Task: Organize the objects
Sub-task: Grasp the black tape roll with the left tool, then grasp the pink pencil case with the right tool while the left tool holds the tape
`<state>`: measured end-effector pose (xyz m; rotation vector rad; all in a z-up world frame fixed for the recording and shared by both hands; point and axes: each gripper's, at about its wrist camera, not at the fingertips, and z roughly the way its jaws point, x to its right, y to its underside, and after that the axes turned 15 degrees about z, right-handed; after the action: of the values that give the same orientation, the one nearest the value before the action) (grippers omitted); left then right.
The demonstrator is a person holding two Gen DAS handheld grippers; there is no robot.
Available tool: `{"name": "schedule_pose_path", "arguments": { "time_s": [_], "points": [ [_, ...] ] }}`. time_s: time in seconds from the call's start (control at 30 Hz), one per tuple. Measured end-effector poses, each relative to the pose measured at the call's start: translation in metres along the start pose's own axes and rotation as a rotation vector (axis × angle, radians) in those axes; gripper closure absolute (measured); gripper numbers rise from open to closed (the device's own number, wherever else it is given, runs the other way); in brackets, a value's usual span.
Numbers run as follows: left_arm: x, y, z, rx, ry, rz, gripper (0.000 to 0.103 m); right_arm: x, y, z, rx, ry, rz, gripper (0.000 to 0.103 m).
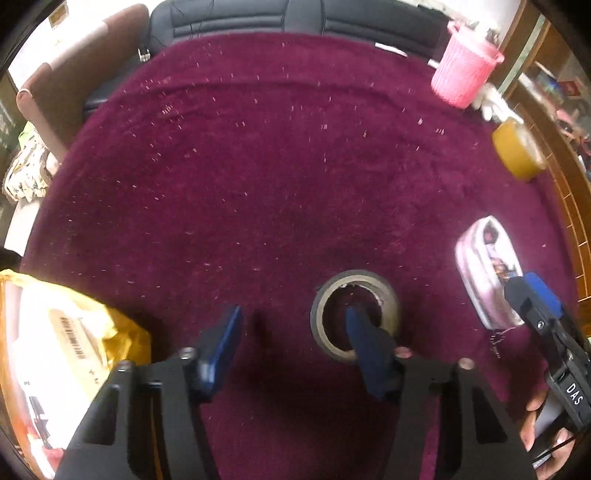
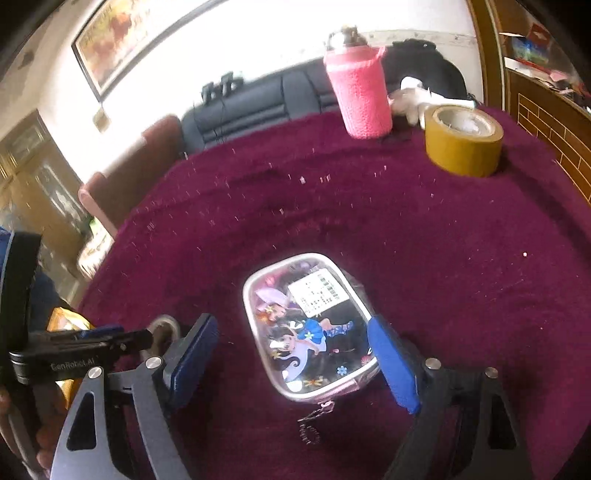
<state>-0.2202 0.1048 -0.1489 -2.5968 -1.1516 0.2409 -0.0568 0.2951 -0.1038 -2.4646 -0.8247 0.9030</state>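
A grey tape roll (image 1: 354,315) lies flat on the maroon cloth (image 1: 258,166). My left gripper (image 1: 293,321) is open, with its right finger inside the roll's hole and its left finger outside on the cloth. A clear cartoon-printed pouch (image 2: 312,326) lies flat between the open fingers of my right gripper (image 2: 295,347), its zipper chain trailing toward me. The pouch also shows in the left wrist view (image 1: 487,271), with the right gripper (image 1: 535,299) at its near end. The grey roll shows partly in the right wrist view (image 2: 164,328).
A pink knit-covered bottle (image 2: 364,92) and a wide yellow tape roll (image 2: 463,140) stand at the far right of the cloth. A yellow bag with a box (image 1: 66,332) sits at the left edge. A black sofa (image 1: 295,16) and brown chair (image 1: 74,74) lie beyond.
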Motion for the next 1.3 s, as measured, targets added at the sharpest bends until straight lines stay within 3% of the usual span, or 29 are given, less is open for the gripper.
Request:
{"name": "schedule_pose_path", "arguments": {
  "time_s": [0.1, 0.23, 0.27, 0.43, 0.47, 0.53, 0.63, 0.7, 0.73, 0.77, 0.8, 0.87, 1.13, 1.2, 1.3],
  "points": [
    [0.004, 0.001, 0.01, -0.018, -0.016, 0.004, 0.06, -0.01, 0.0, 0.005, 0.002, -0.002, -0.041, 0.008],
    [0.009, 0.0, 0.01, -0.003, -0.074, 0.007, 0.08, -0.018, 0.006, 0.012, 0.025, 0.083, -0.092, 0.01],
    [0.01, 0.0, 0.009, -0.001, -0.067, 0.009, 0.093, -0.019, 0.007, 0.012, 0.031, 0.089, -0.098, 0.016],
    [0.013, 0.012, -0.002, 0.003, -0.03, -0.007, 0.096, -0.016, 0.005, 0.011, 0.056, 0.121, -0.104, 0.043],
    [0.012, 0.016, -0.006, 0.006, -0.023, -0.012, 0.096, -0.016, 0.005, 0.009, 0.064, 0.108, -0.101, 0.066],
    [0.01, 0.027, -0.016, 0.011, -0.005, -0.03, 0.096, -0.015, 0.005, 0.007, 0.062, 0.11, -0.086, 0.087],
    [0.008, 0.044, -0.034, 0.028, 0.015, -0.037, 0.096, -0.011, 0.004, 0.005, 0.05, 0.06, -0.058, 0.087],
    [0.009, 0.056, -0.048, 0.049, 0.03, -0.041, 0.096, -0.004, -0.001, -0.001, 0.034, -0.015, -0.003, 0.078],
    [0.008, 0.065, -0.055, 0.058, 0.035, -0.042, 0.096, -0.001, -0.004, -0.005, 0.039, -0.044, 0.022, 0.049],
    [0.007, 0.073, -0.061, 0.064, 0.04, -0.043, 0.096, 0.002, -0.006, -0.011, 0.05, -0.069, 0.043, 0.01],
    [0.008, 0.083, -0.069, 0.074, 0.048, -0.039, 0.096, 0.005, -0.008, -0.019, 0.086, -0.087, 0.056, 0.0],
    [0.009, 0.103, -0.082, 0.093, 0.059, -0.024, 0.096, 0.005, -0.009, -0.026, 0.136, -0.063, 0.043, 0.0],
    [-0.002, 0.16, -0.115, 0.13, 0.109, -0.018, 0.096, -0.003, 0.0, 0.017, 0.021, 0.055, -0.072, 0.0],
    [-0.009, 0.169, -0.123, 0.135, 0.111, -0.028, 0.096, -0.005, 0.004, 0.026, -0.001, 0.052, -0.084, 0.003],
    [-0.021, 0.179, -0.134, 0.161, 0.111, -0.035, 0.096, -0.012, 0.009, 0.03, 0.021, 0.127, -0.136, 0.016]
  ]
}}
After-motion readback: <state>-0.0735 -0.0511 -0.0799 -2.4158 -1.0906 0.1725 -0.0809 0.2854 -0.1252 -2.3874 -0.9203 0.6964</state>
